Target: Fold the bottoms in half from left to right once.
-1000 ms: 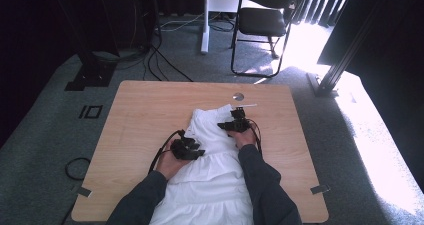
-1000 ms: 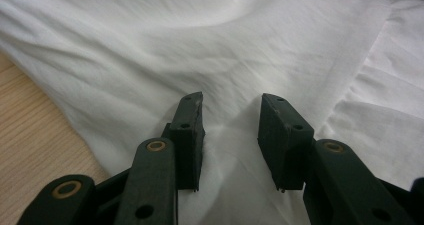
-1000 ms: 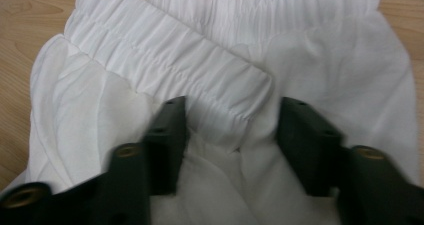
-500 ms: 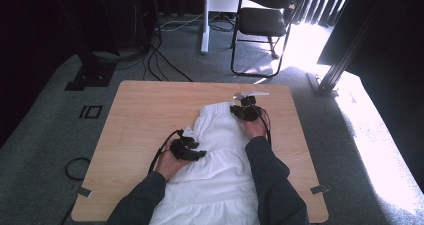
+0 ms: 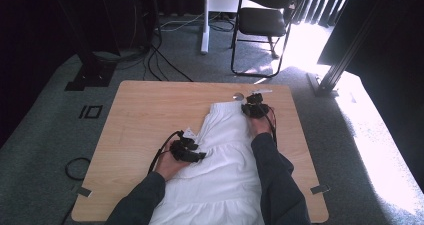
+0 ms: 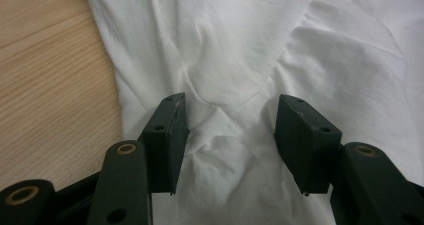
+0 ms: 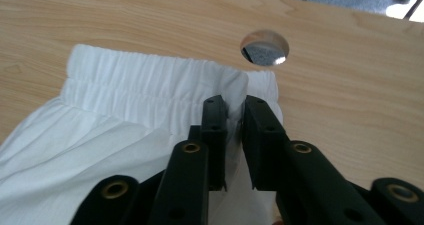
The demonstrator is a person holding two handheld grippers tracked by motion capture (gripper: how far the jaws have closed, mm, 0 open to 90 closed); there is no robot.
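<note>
A white garment [image 5: 225,160] with a gathered elastic waistband [image 7: 150,77] lies flat along the wooden table [image 5: 145,115], waistband at the far end. My right gripper [image 5: 254,105] is at the waistband's right corner. In the right gripper view, this gripper [image 7: 235,116] is shut on the white cloth just below the band. My left gripper [image 5: 192,152] rests on the garment's left side near a seam. In the left gripper view, it [image 6: 227,135] stands open, jaws wide apart over wrinkled cloth [image 6: 240,45], with nothing pinched.
A round cable hole [image 7: 265,47] in the table sits just beyond the waistband, near the far edge [image 5: 238,96]. A small white tag [image 5: 190,132] lies by the left gripper. A black chair [image 5: 265,20] and cables stand on the carpet behind the table.
My right gripper has moved away from the person and to the right, drawing the waistband corner toward the far edge. The left gripper has stayed in place.
</note>
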